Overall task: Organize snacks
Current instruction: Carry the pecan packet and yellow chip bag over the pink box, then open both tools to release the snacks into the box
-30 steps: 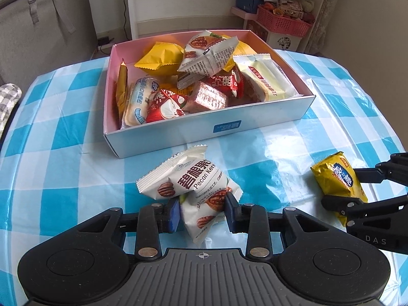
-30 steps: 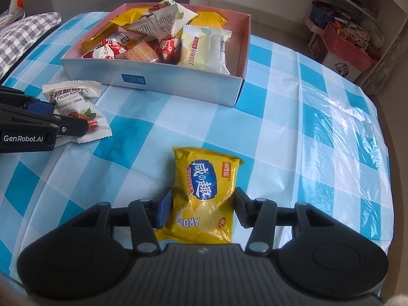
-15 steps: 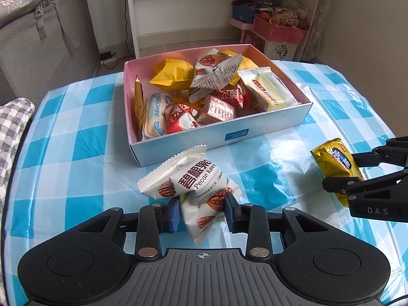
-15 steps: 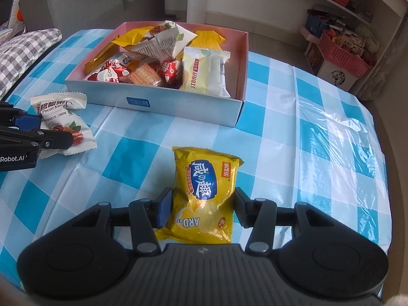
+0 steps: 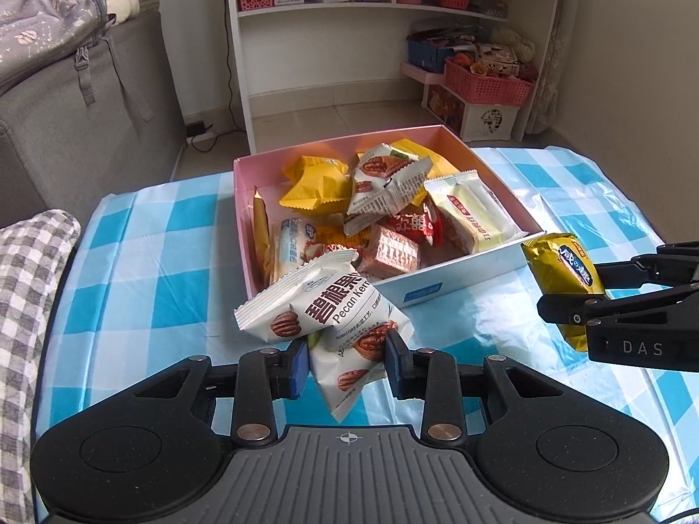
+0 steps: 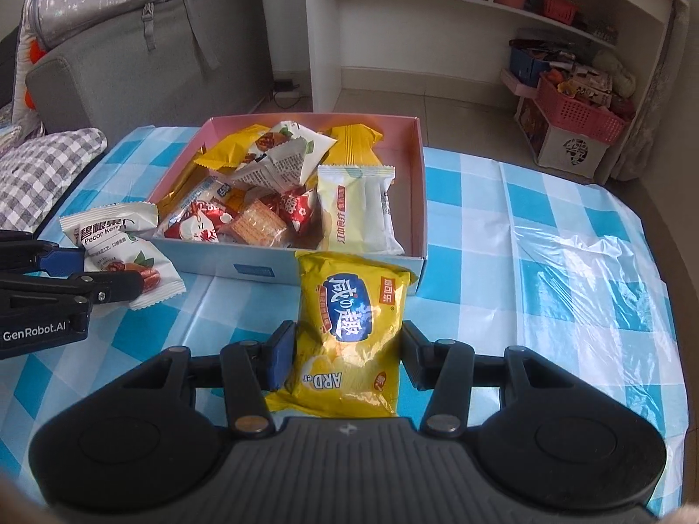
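My left gripper is shut on two white pecan packets and holds them above the blue checked tablecloth, just in front of the pink-lined snack box. The packets also show in the right wrist view. My right gripper is shut on a yellow snack bag and holds it in the air near the box's front right corner. The bag also shows in the left wrist view. The box holds several wrapped snacks.
The table has a blue and white checked cloth under a clear plastic cover. A grey sofa stands at the left. A white shelf and a pink basket stand beyond the table.
Both grippers have lifted their snacks off the table and risen. The packets and the yellow bag now sit closer to the box's front wall.
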A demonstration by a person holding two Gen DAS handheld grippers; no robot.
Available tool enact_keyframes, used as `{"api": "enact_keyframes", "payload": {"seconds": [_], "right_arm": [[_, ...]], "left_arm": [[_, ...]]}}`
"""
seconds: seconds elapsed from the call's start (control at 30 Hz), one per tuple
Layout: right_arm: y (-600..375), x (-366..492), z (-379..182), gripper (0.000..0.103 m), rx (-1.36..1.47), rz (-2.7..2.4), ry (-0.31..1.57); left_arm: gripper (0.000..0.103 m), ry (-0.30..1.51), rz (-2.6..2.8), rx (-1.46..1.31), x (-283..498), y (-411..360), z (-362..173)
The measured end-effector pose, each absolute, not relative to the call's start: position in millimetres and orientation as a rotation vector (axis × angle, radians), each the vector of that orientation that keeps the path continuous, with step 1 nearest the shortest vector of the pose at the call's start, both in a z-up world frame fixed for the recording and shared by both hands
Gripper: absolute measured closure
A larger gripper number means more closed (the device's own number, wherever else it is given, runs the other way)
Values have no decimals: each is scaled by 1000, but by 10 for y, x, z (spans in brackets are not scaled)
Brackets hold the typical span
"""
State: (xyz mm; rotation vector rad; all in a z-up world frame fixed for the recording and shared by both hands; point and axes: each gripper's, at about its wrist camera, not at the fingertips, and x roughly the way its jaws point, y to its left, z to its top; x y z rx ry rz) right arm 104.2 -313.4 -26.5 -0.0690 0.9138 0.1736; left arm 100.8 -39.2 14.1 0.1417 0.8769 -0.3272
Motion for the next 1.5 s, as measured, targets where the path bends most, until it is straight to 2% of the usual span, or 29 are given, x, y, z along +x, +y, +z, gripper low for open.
{"api": "enact_keyframes", "payload": {"seconds": [0.3, 0.83, 0.9, 0.97, 1.0, 1.07, 1.17, 1.27, 1.5], "right_arm": [[-2976, 1405, -144, 56, 4, 215, 859], [-2864, 1772, -307, 56, 49, 203, 856], [-2857, 1770, -305, 54, 59, 206, 843], [-2872, 1758, -294, 33, 73, 193, 821], [-2882, 1754, -287, 31, 79, 191, 816], [-2892, 1750, -270, 32, 82, 195, 815], [-2909, 1744, -230, 32, 78, 196, 812], [-2921, 1734, -195, 30, 76, 190, 812], [-2989, 1647, -117, 24, 74, 165, 811]], "left_arm": [[71, 855, -345, 233, 1392, -499, 289], [70, 894, -353, 314, 1873, -616, 94], [65, 880, -372, 331, 1871, -631, 83], [61, 865, -385, 356, 1851, -650, 79], [55, 861, -378, 366, 1841, -664, 78], [46, 858, -374, 366, 1837, -666, 82], [41, 867, -376, 357, 1831, -659, 87], [31, 860, -369, 356, 1793, -647, 108], [23, 868, -360, 309, 1673, -577, 198]]}}
